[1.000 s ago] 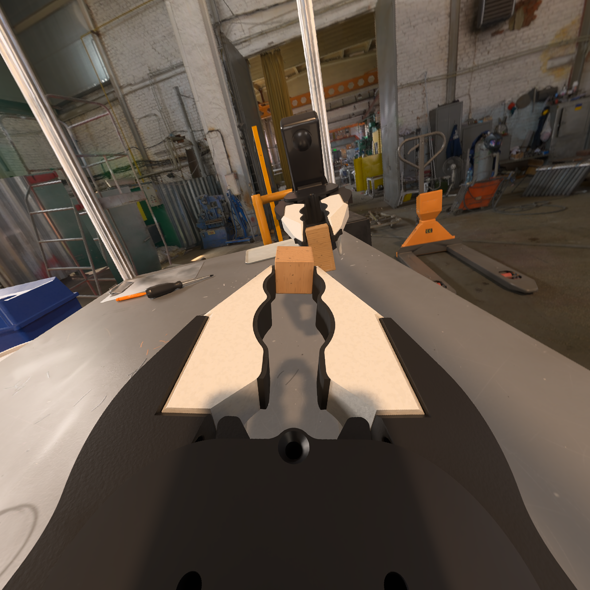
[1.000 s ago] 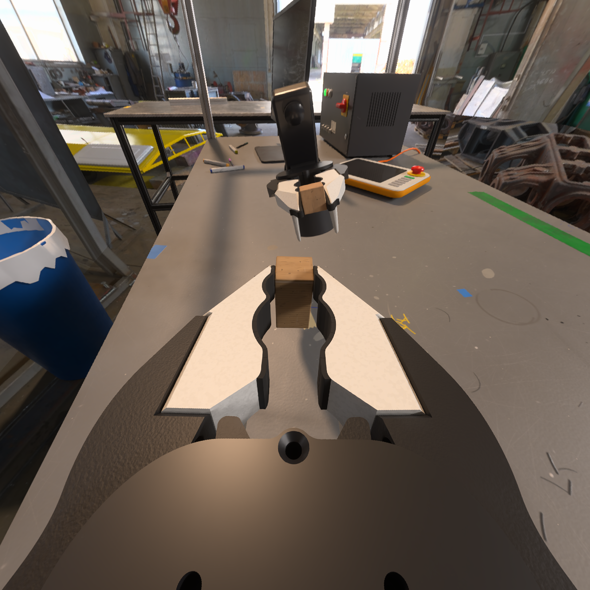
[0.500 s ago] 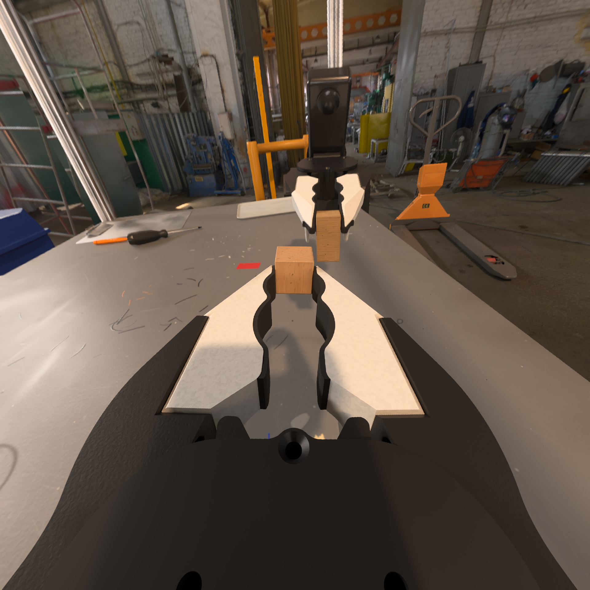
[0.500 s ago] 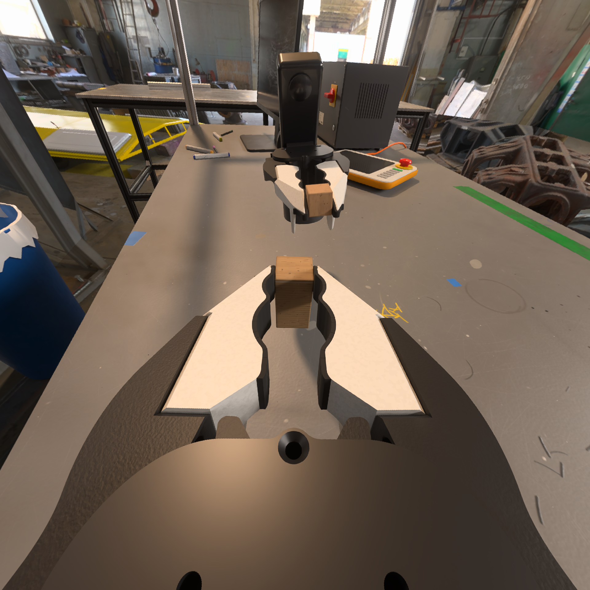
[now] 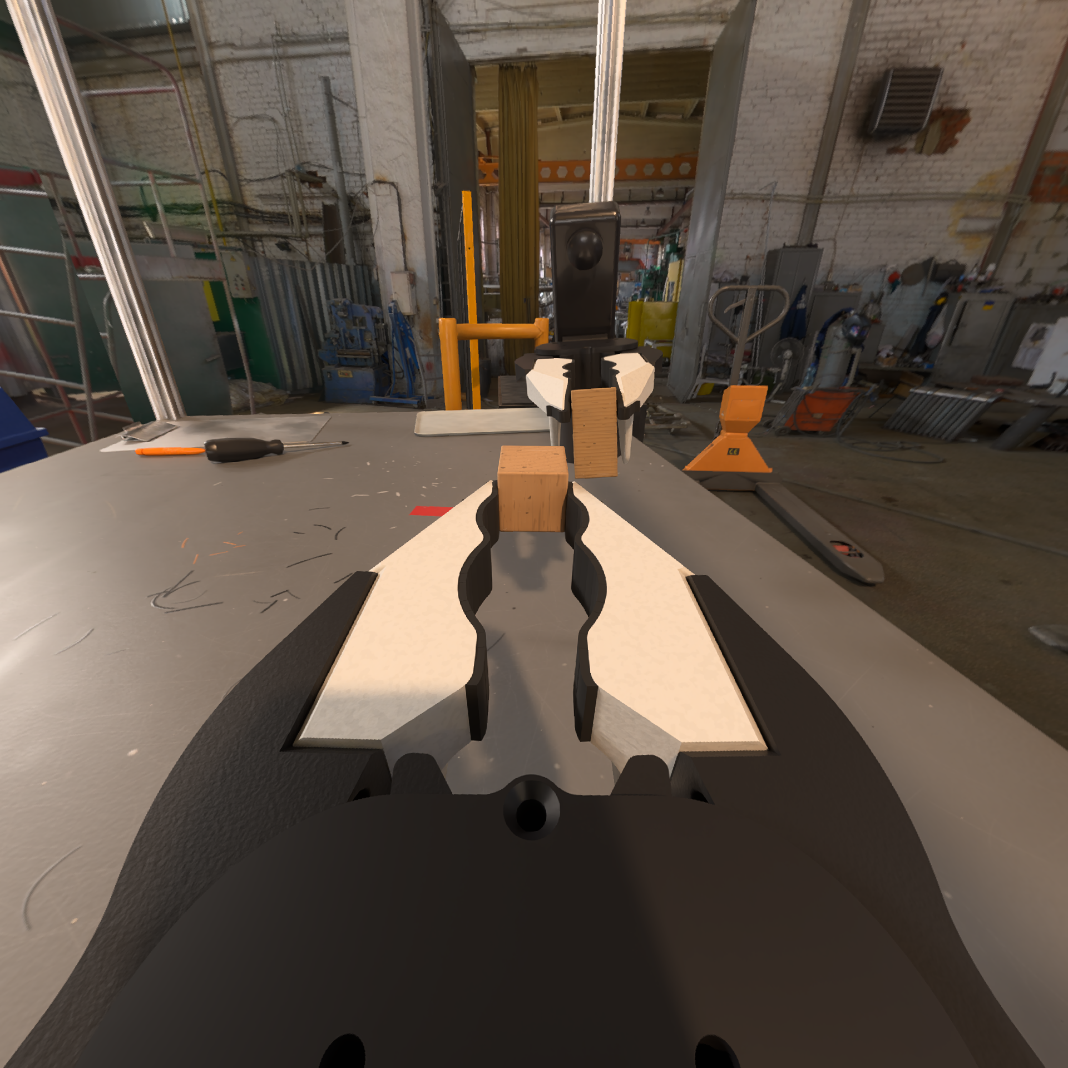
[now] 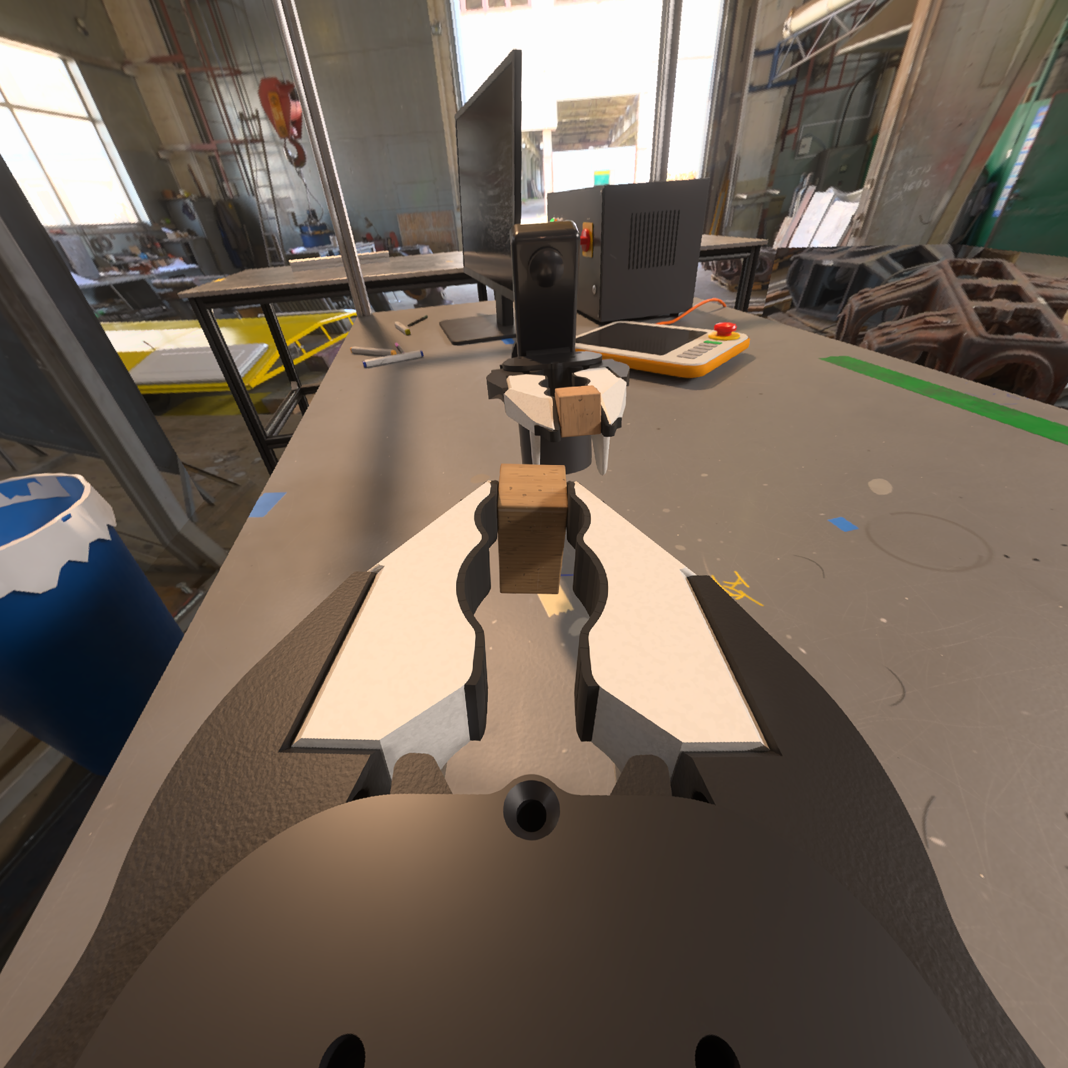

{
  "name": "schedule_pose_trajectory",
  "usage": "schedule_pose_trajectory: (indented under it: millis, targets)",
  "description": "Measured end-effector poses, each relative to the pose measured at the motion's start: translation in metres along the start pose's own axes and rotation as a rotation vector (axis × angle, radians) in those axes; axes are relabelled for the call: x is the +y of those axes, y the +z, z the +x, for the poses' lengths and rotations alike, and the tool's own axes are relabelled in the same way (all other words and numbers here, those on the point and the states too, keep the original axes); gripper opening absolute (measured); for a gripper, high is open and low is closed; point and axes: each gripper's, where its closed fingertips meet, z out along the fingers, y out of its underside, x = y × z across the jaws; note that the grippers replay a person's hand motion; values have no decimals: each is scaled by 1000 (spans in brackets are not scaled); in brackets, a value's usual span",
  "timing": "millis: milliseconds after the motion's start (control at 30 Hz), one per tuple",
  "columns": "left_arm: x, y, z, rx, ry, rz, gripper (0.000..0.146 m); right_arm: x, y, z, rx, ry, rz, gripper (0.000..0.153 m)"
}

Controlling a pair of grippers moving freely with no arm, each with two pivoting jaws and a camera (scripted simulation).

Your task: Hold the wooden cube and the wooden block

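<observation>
My left gripper (image 5: pixel 531 497) is shut on a small wooden cube (image 5: pixel 530 488), held at its fingertips above the grey table (image 5: pixel 173 578). My right gripper (image 6: pixel 531 503) is shut on a taller wooden block (image 6: pixel 530 531) that hangs down between its fingers. The two grippers face each other a short way apart. In the left wrist view the right gripper (image 5: pixel 589 416) shows ahead with the block (image 5: pixel 594 432). In the right wrist view the left gripper (image 6: pixel 569 416) shows ahead with the cube (image 6: pixel 578 410).
A black screwdriver (image 5: pixel 248 448) and an orange pen (image 5: pixel 167 451) lie at the far left of the table. A monitor (image 6: pixel 491 191), a grey control box (image 6: pixel 636 243), an orange pendant (image 6: pixel 664 347) and markers (image 6: pixel 393 358) stand at the far end. A blue barrel (image 6: pixel 58 607) stands beside the table.
Both grippers keep their holds. The two views have tilted and shifted: the facing gripper sits slightly lower and farther right in each view than half a second ago.
</observation>
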Motion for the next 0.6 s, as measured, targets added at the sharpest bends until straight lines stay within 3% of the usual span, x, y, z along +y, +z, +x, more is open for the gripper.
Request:
schedule_pose_trajectory:
  millis: [233,600]
  targets:
    - [2,0,-7,-13,-71,35,21,1,2,6,18,26,25,23]
    - [4,1,-8,-17,-7,18,21,0,-3,10,33,1,62,23]
